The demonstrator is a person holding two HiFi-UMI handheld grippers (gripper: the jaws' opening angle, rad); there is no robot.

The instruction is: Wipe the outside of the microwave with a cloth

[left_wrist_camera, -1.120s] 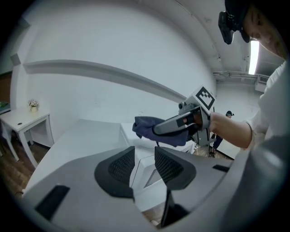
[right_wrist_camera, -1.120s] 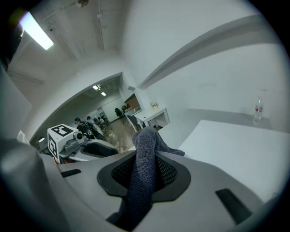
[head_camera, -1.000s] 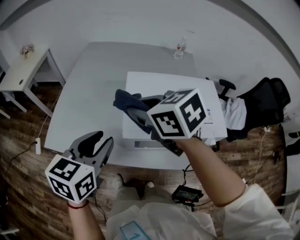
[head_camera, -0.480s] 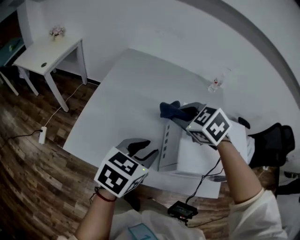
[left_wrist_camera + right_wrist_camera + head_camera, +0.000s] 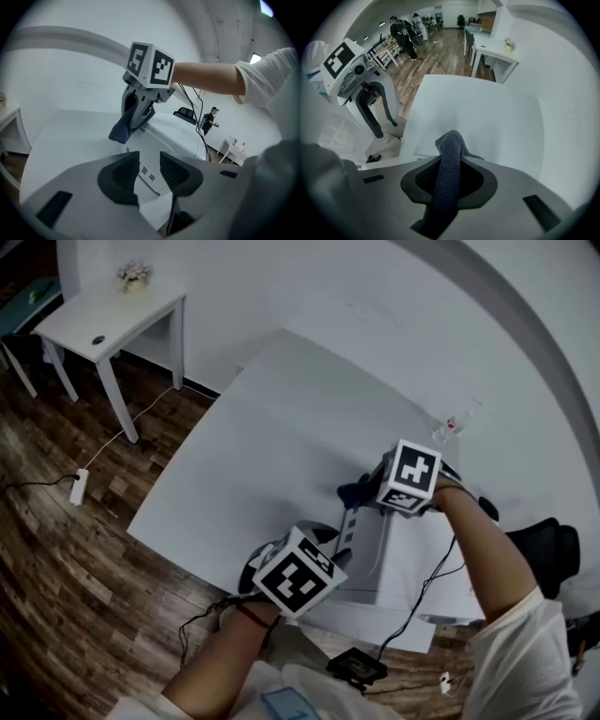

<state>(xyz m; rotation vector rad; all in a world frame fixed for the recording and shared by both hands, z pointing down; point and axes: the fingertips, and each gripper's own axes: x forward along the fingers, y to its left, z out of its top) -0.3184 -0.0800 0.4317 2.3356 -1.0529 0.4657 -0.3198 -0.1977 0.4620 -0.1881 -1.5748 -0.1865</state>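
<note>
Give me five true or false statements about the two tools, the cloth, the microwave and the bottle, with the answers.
1. The right tool is shut on the cloth. True.
2. The left tool holds a second cloth. False: its jaws stand apart with nothing between them.
3. The cloth is white. False: it is dark blue.
4. The microwave stands on the table. True.
5. The bottle stands on top of the microwave. False: it stands on the table, apart from the microwave.
</note>
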